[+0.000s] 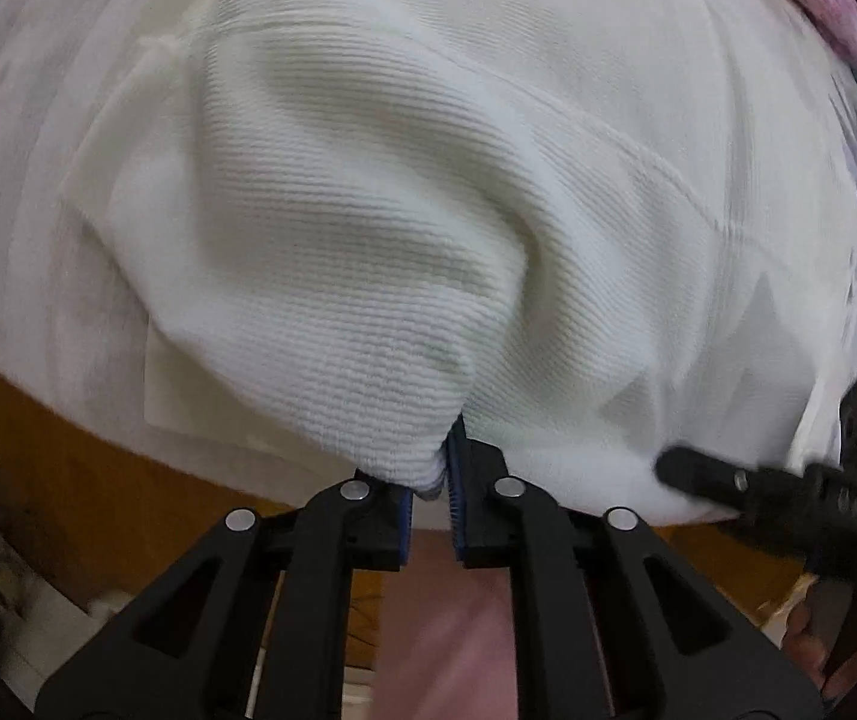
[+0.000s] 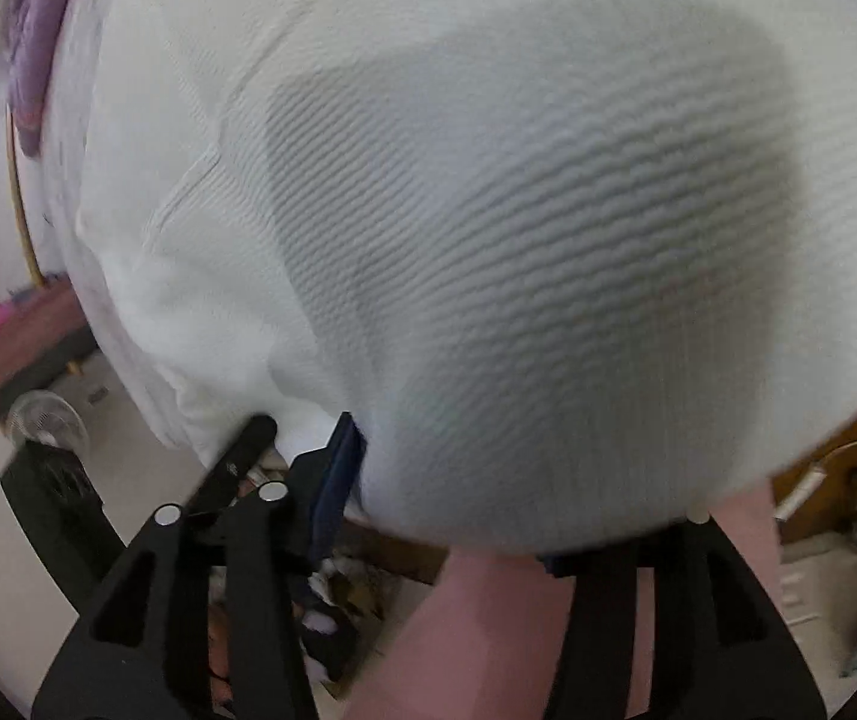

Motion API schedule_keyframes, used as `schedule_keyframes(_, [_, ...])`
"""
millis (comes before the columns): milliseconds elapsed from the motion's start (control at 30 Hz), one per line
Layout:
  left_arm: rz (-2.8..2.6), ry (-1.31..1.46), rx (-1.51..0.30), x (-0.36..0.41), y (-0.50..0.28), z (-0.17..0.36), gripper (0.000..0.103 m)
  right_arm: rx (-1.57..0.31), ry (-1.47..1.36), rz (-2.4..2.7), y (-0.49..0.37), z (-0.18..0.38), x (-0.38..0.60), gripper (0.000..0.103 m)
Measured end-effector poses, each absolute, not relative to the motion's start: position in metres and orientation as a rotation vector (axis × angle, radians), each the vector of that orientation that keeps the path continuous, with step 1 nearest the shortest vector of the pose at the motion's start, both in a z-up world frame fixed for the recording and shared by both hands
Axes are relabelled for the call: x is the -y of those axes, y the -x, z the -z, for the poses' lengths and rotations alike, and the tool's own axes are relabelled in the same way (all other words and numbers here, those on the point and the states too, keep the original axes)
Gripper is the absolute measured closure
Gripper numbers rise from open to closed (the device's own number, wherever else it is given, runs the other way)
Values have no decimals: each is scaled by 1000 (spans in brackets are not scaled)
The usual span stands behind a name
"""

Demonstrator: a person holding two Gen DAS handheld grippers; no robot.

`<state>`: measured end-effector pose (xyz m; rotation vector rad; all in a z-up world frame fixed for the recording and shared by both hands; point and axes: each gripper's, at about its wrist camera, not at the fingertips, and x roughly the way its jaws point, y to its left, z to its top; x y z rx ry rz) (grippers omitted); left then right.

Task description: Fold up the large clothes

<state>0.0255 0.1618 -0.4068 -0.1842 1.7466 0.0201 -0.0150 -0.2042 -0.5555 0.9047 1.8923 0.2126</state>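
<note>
Your left gripper [image 1: 433,489]: jaws nearly together, blue pads pinching bunched fold of white ribbed knit garment [image 1: 368,192]; rest of garment spreads away ahead over pale surface. Your right gripper [image 2: 458,516]: jaws apart, thick hanging fold of garment [image 2: 518,276] lies between and over them, left blue pad [image 2: 338,468] beside cloth edge, right finger hidden under fabric; cannot tell if pressing.

I see a home bedroom: a bed [image 2: 26,324] with pink bedding, a floor fan [image 2: 47,420], wooden furniture [image 2: 836,456].
</note>
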Motion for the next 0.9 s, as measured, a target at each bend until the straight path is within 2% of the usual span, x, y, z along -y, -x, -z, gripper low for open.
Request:
schedule_keyframes(200, [-33,127,-1774,-161,-27,402,88,-1955,-744,-178,1,505,226,55])
schedule_keyframes(233, [-39,123,-1779,-162,-27,400,81,-1949,-699,-184,1,498,228,57])
schedule_keyframes(267, [-48,111,-1790,-163,-27,400,75,-1937,-612,-195,-3,488,230,68])
schedule_keyframes(300, [-68,90,-1799,-165,-27,401,67,-1927,-542,-204,-4,483,228,88])
schedule_keyframes(367, [-77,100,-1804,-170,-26,402,65,-1878,-421,-258,-7,474,222,102])
schedule_keyframes(500, [-84,121,-1827,-177,-27,397,65,-1841,-280,-312,-18,483,204,102])
schedule_keyframes(667, [-73,109,-1836,-179,-25,385,68,-2000,-266,-234,-13,564,199,102])
schedule_keyframes(800, [-67,73,-1837,-174,-21,376,81,-2040,-282,-248,-20,559,202,102])
schedule_keyframes(900, [-80,70,-1848,-171,-16,368,83,-2027,-284,-299,-25,541,201,102])
